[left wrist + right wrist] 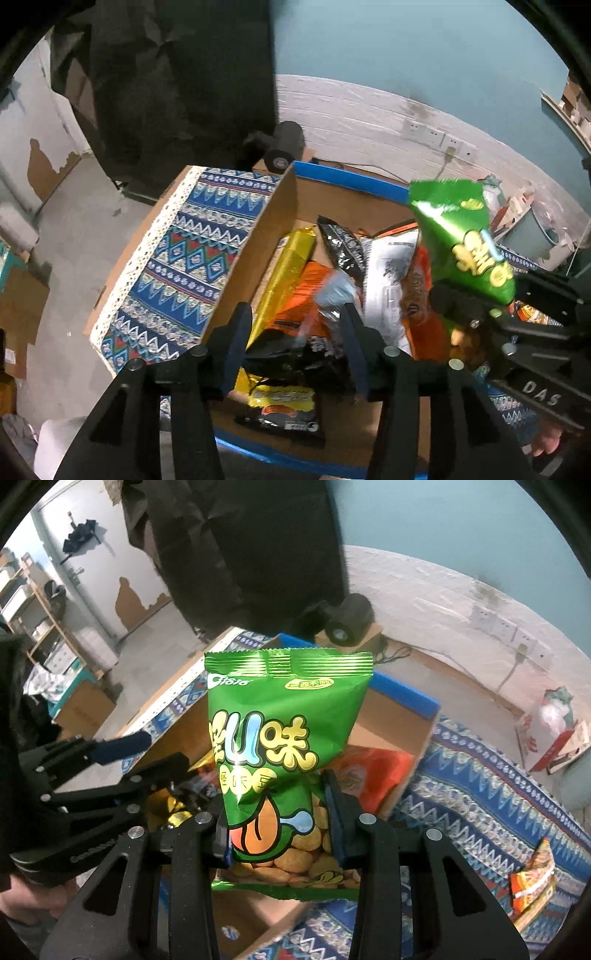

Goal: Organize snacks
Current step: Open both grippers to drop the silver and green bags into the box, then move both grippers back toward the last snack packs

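Observation:
My right gripper [280,834] is shut on a green snack bag [277,738] and holds it upright above the cardboard box [402,720]. The same bag [461,240] shows at the right of the left wrist view, held by the right gripper [476,321]. My left gripper [295,332] is open and empty, just above the box [273,229], over several snack packs: a gold pack [291,266], an orange pack [306,291], a black pack [340,247], a white pack [388,269] and a yellow-and-black pack [284,410]. The left gripper [122,749] shows at the left of the right wrist view.
The box has blue-taped edges [351,181] and stands on a patterned blue cloth [177,258]. An orange snack pack [532,878] lies on the cloth [480,794] right of the box. A black cylinder [284,147] sits behind the box. A white wall with sockets [424,129] is beyond.

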A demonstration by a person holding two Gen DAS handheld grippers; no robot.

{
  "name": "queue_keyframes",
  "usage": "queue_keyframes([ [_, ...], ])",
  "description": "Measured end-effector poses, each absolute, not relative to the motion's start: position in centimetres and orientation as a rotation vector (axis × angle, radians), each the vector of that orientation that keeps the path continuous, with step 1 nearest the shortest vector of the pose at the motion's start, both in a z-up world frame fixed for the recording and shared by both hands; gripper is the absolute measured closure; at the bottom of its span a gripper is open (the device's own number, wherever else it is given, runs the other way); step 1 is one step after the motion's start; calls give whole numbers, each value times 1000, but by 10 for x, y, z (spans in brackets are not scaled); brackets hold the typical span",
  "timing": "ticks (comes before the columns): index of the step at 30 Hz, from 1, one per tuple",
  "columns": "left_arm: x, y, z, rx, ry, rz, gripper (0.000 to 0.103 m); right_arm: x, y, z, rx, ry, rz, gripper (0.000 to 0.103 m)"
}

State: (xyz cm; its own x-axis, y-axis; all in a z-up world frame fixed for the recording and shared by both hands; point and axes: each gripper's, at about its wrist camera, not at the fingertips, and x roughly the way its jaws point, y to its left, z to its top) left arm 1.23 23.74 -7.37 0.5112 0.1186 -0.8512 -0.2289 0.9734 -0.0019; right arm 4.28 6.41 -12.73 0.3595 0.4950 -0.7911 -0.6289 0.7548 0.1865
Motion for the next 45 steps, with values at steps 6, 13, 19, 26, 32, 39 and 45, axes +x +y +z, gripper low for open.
queue_keyframes([
  [6,4,250,-67,-130,1006,243,51,36,80,-136,-179,981,758,67],
  [13,-2,257,-60,-139,990,260,48,32,87,-137,-192,994,778,65],
  [19,-2,249,-56,-122,984,249,43,32,77,-127,-166,970,765,47],
  [26,2,224,-54,-84,975,195,38,32,57,-115,-151,940,712,33],
  [32,5,196,-50,-17,965,158,28,35,31,-113,-141,946,647,30],
  [39,7,162,-46,43,950,104,23,37,-5,-108,-113,946,577,25],
  [45,11,130,-53,87,977,60,22,38,-39,-109,-100,953,511,24],
])
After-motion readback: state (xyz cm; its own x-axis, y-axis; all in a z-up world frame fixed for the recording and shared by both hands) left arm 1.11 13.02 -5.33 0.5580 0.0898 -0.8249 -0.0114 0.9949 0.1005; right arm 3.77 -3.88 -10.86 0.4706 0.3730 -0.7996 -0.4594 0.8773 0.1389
